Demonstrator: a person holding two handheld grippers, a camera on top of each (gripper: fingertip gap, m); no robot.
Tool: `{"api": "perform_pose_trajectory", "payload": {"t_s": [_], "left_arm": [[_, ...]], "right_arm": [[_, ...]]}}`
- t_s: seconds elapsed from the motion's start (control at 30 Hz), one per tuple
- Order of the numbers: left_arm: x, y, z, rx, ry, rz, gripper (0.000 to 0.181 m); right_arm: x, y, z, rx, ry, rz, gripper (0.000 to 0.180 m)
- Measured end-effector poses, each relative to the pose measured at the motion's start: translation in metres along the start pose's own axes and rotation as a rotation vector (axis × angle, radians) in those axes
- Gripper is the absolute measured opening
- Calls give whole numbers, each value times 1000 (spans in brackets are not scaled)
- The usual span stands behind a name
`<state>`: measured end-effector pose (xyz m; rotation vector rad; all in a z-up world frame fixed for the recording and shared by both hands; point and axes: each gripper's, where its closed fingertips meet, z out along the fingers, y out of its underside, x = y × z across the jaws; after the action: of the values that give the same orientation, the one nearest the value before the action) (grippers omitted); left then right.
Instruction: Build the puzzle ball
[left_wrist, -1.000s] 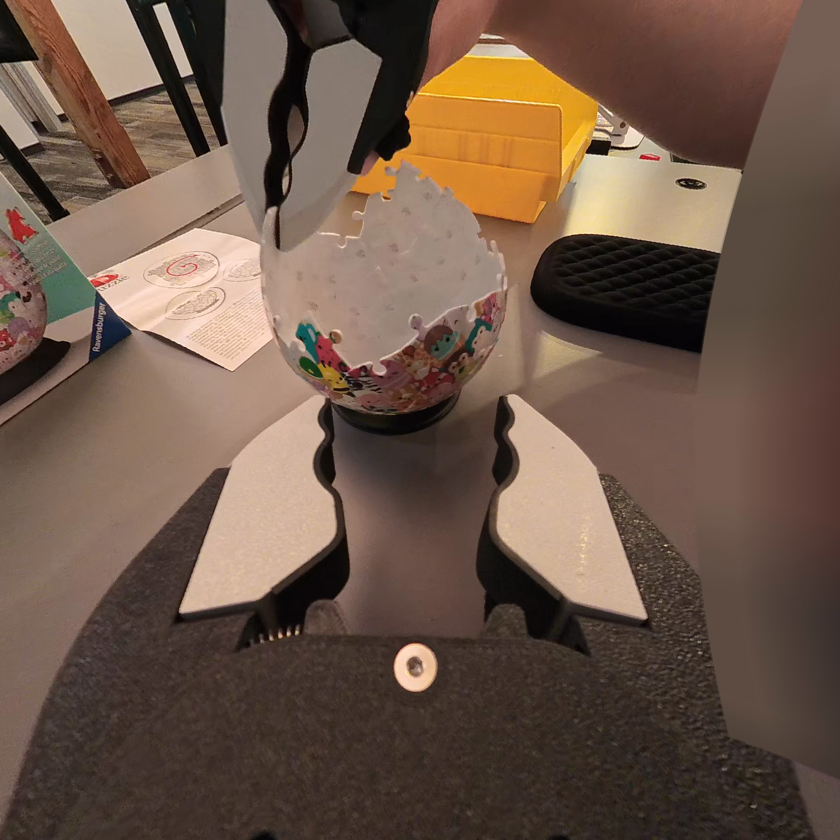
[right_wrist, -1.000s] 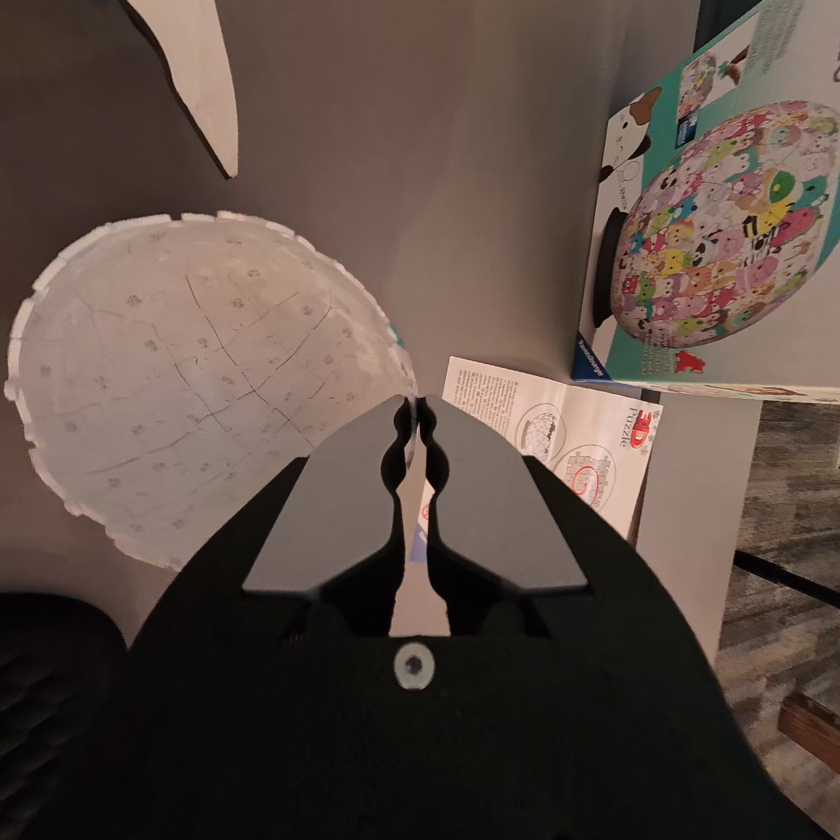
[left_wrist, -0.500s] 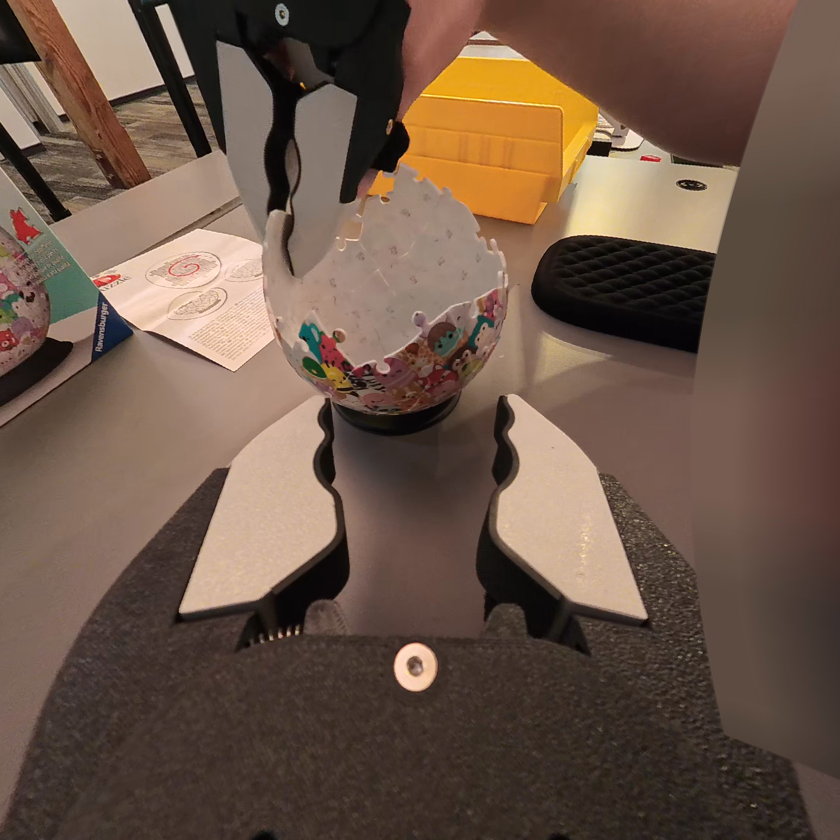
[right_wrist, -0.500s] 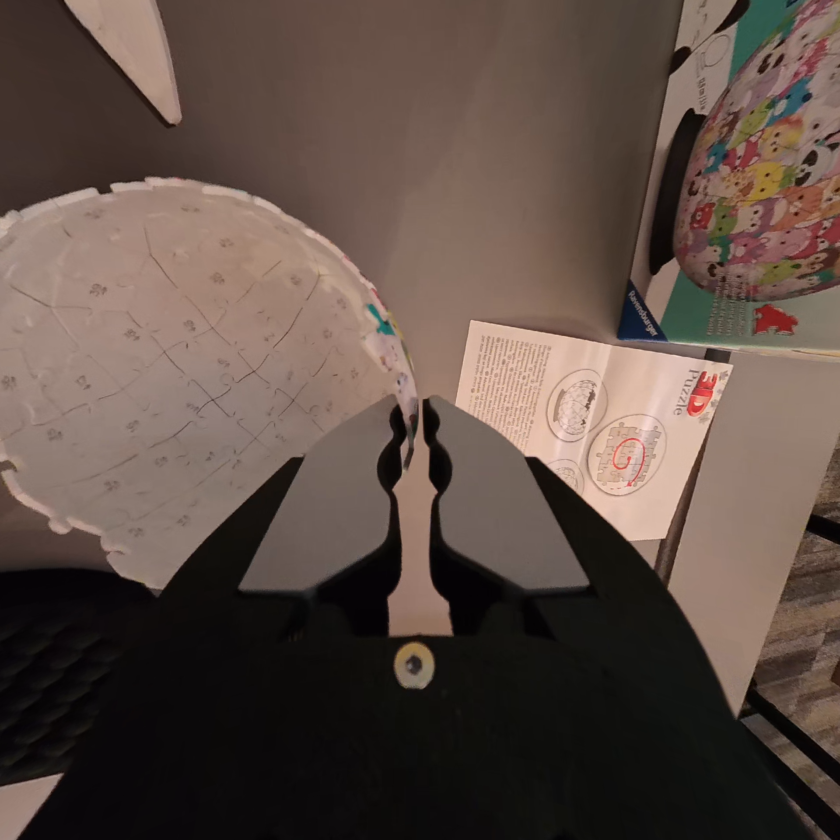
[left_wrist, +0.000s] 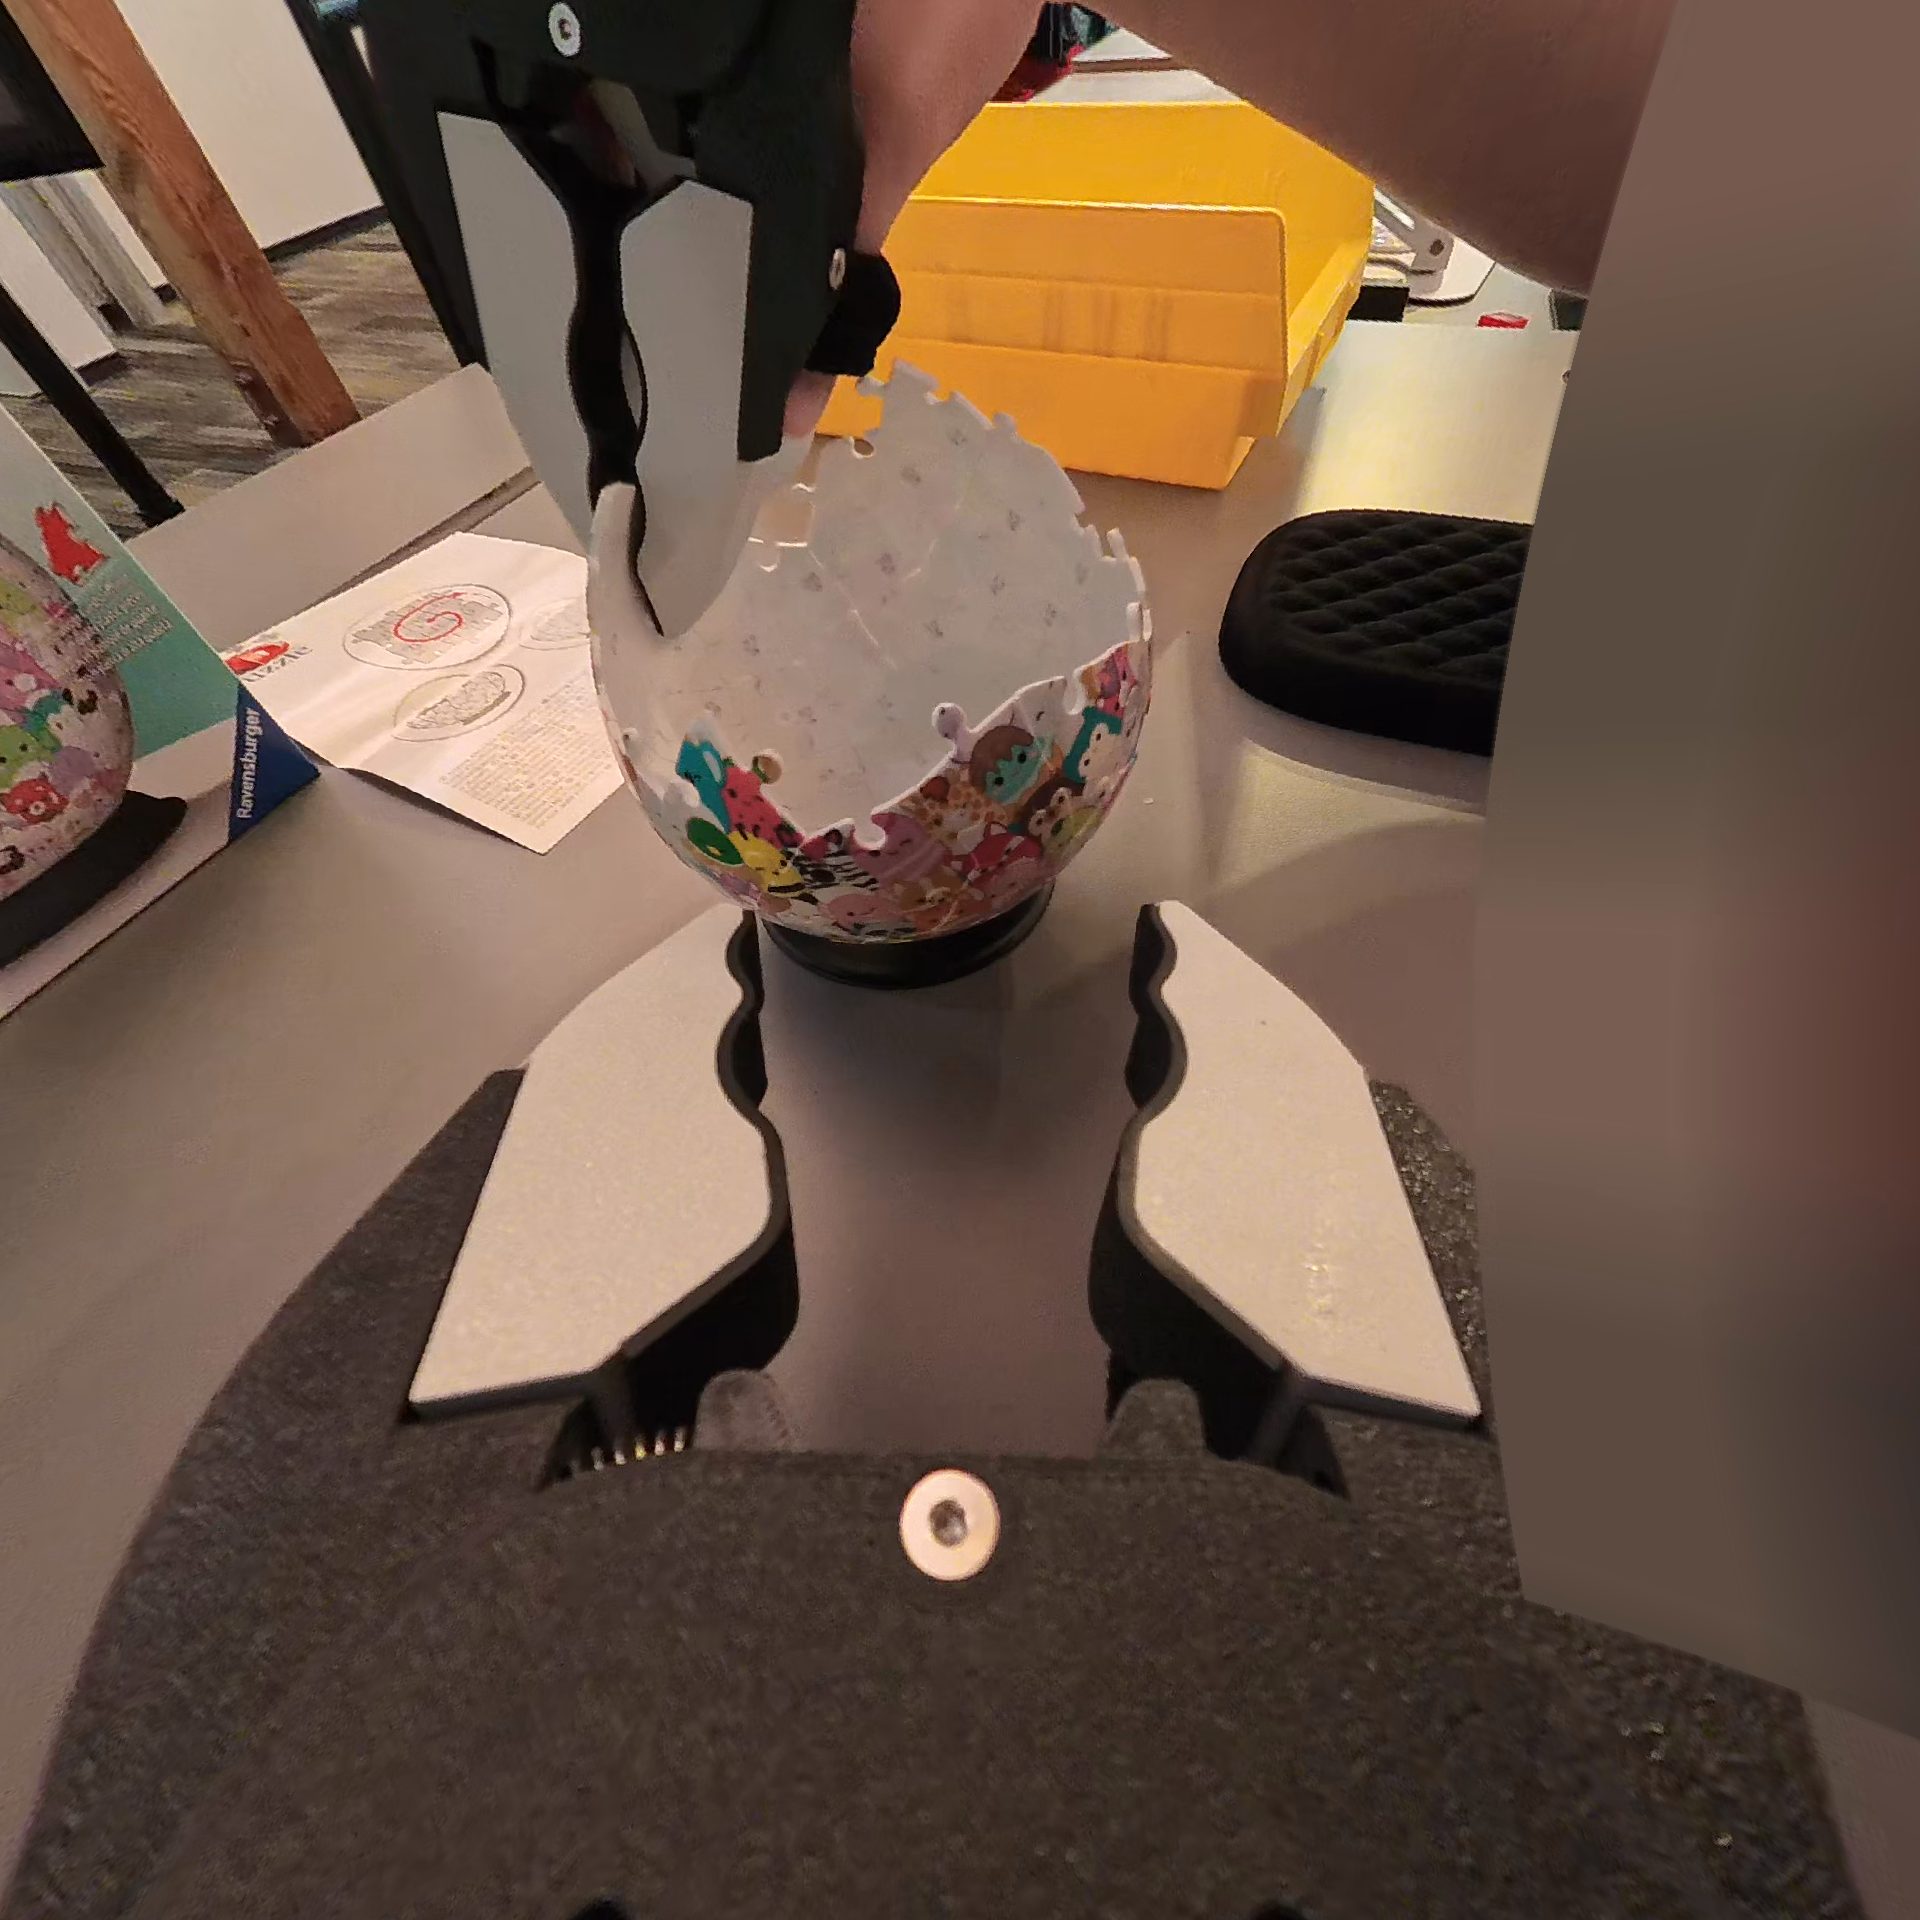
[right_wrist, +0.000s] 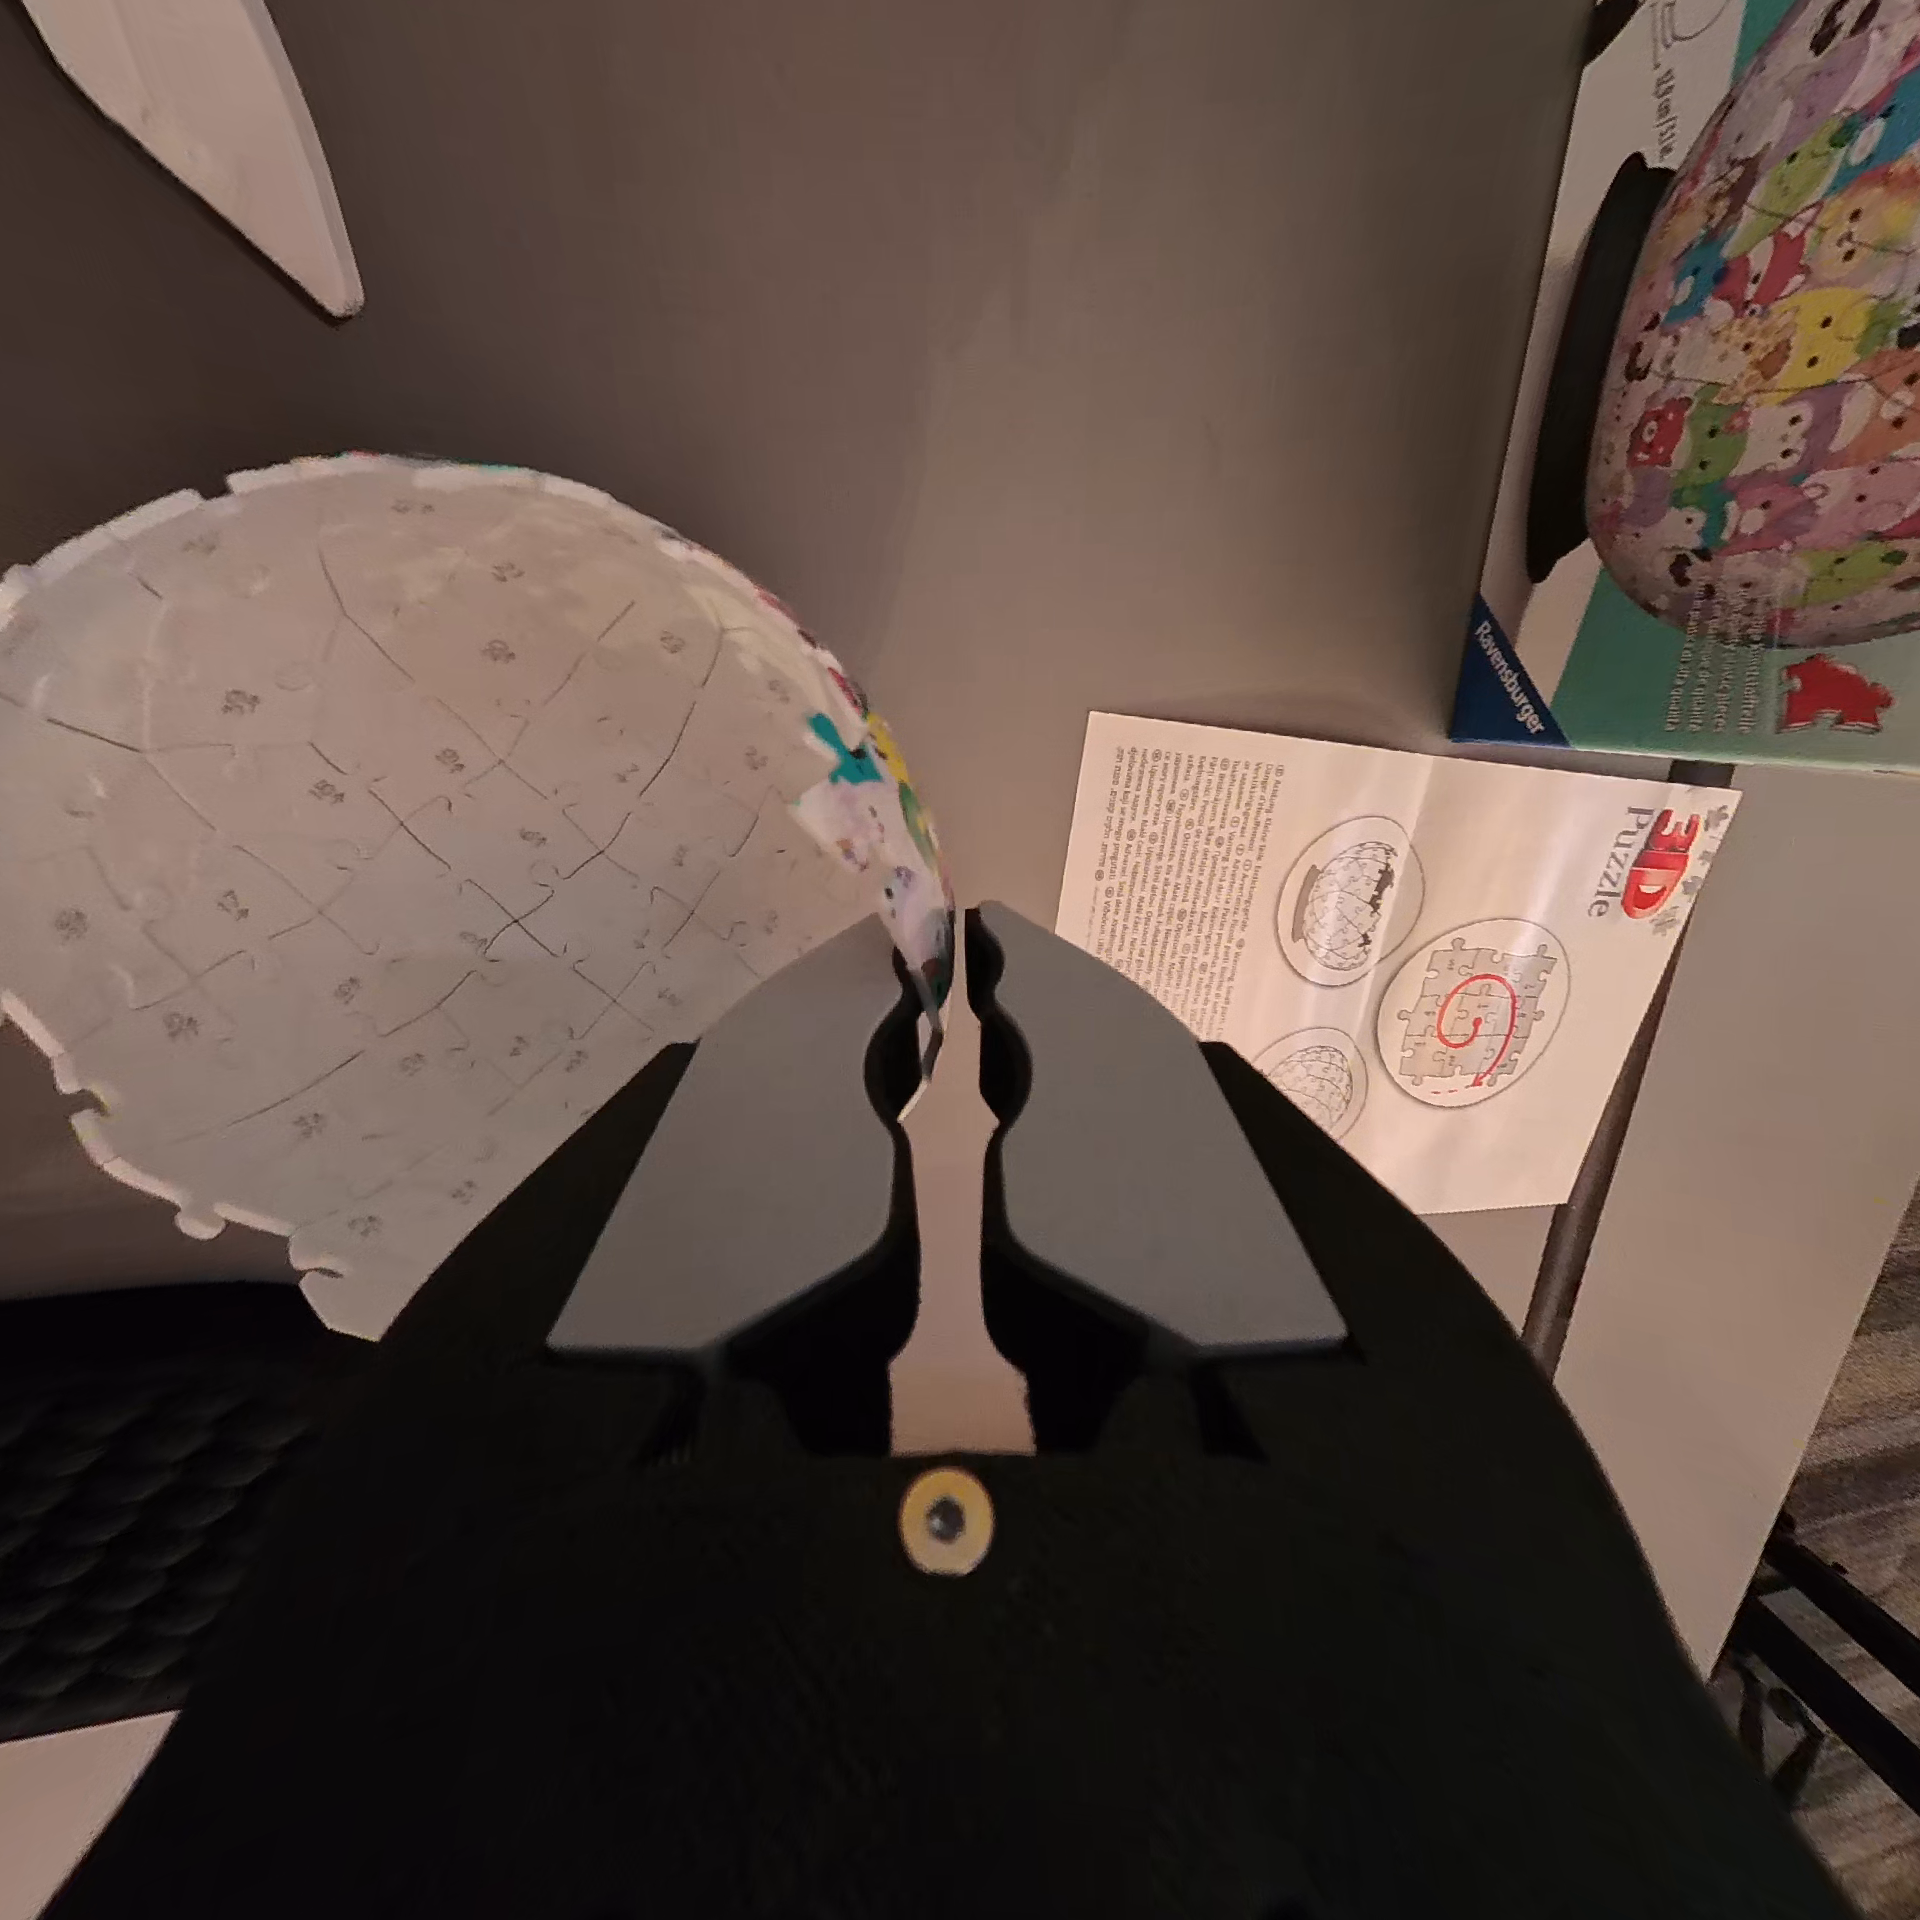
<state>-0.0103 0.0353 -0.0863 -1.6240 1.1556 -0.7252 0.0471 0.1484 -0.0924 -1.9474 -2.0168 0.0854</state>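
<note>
Over the last second I've brought my right gripper (right_wrist: 954, 920) down onto the puzzle ball (left_wrist: 883, 665): it was above the rim with a piece pinched in its tips, and now its fingers straddle the ball's wall, one inside the shell and one outside, with the rim (right_wrist: 930, 997) reaching deep between them. In the right wrist view the ball has grown larger and slid toward the fingers, and the box (right_wrist: 1714, 416) has drifted partly out of frame

Your left gripper (left_wrist: 945, 997) and right gripper (right_wrist: 951, 935) match: black textured bodies, flat grey fingers with wavy black inner edges, one silver screw.
</note>
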Motion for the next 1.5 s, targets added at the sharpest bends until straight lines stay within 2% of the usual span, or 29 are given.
{"api": "perform_pose_trajectory", "payload": {"t_s": [0.47, 0.5, 0.6, 0.7, 0.8, 0.87, 0.93, 1.0, 1.1, 1.2, 1.27, 1.37, 1.43, 1.5], "left_arm": [[-2, -1, -1, 6, -7, -7, 68], [-3, -1, -2, 6, -7, -8, 68], [-3, -2, -3, 14, -5, -20, 68], [-5, -9, -9, 47, -3, -51, 69], [-8, -25, -22, 116, -4, -87, 70], [-10, -40, -35, 178, -19, -86, 69], [-11, -58, -51, 237, -42, -65, 70], [-3, -73, -71, 284, -35, -63, 71], [17, -76, -111, 300, -40, -34, 73], [30, -58, -164, 252, -87, -2, 76], [22, -45, -211, 209, -192, 52, 74], [-15, -26, -297, 84, -423, 150, 65], [-47, -17, -352, -46, -562, 199, 63], [-74, -9, -392, -192, -615, 206, 59]], "right_arm": [[0, 0, -1, 0, 8, -19, 4], [0, -2, -2, 13, 16, -20, 6], [5, -4, -11, 42, 85, -33, 29], [8, -3, -38, 96, 179, -8, 32], [8, -7, -91, 271, 376, 52, 37], [-13, -12, -132, 477, 474, 133, 45], [-52, -21, -165, 757, 489, 239, 59], [-102, -31, -184, 1002, 423, 307, 66], [-166, -42, -188, 1207, 409, 345, 74], [-213, -58, -185, 1375, 403, 361, 61], [-227, -61, -172, 1388, 413, 436, 49], [-234, -67, -145, 1371, 421, 491, 44], [-237, -79, -123, 1361, 362, 493, 39], [-236, -96, -103, 1380, 282, 500, 38]]}}
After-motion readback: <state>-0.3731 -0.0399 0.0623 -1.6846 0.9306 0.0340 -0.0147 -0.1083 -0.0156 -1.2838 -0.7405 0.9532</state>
